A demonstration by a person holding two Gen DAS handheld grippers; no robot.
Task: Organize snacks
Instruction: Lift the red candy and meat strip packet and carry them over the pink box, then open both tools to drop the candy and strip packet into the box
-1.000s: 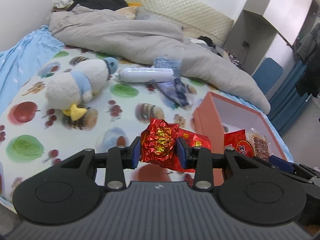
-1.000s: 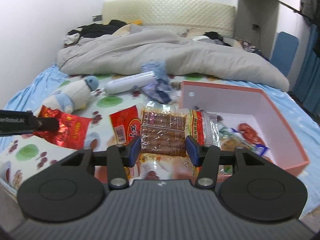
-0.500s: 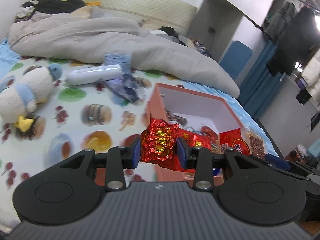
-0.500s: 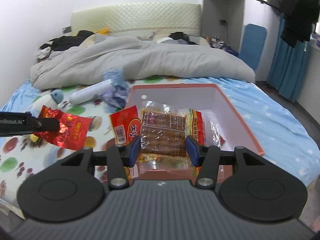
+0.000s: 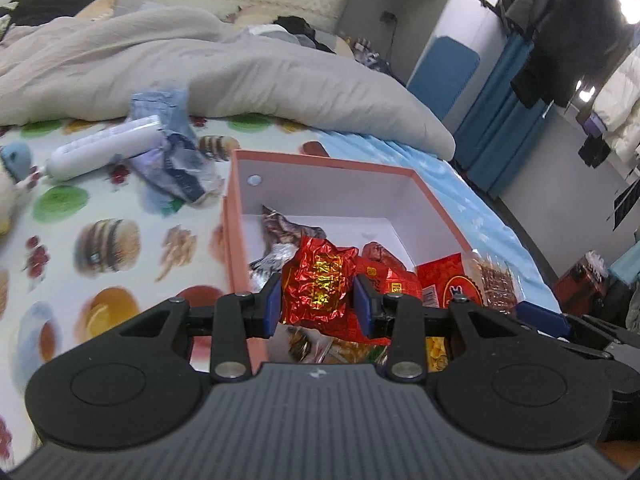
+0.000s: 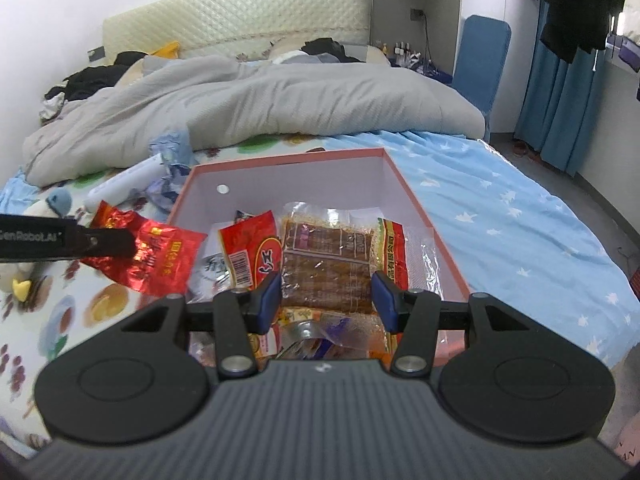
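My left gripper (image 5: pixel 318 308) is shut on a crinkled red foil snack bag (image 5: pixel 318 280) and holds it above the near left part of the pink box (image 5: pixel 320 160). The same red foil bag shows in the right wrist view (image 6: pixel 156 256), held by the left gripper at the box's left rim. My right gripper (image 6: pixel 326 300) is shut on a clear packet of brown snack pieces (image 6: pixel 326 264), with a red packet (image 6: pixel 250 252) beside it, over the pink box (image 6: pixel 288 156). Several snack packets lie inside the box.
The box sits on a bed with a fruit-print sheet (image 5: pixel 100 240). A white tube (image 5: pixel 104 148), crumpled blue wrapping (image 5: pixel 172 160) and a plush penguin (image 6: pixel 36 216) lie left of the box. A grey duvet (image 6: pixel 240 104) lies behind. The bed's right edge drops to the floor.
Both grippers have moved right and forward with their snacks. The red foil bag and the clear packet now hang over the pink box instead of beside it.
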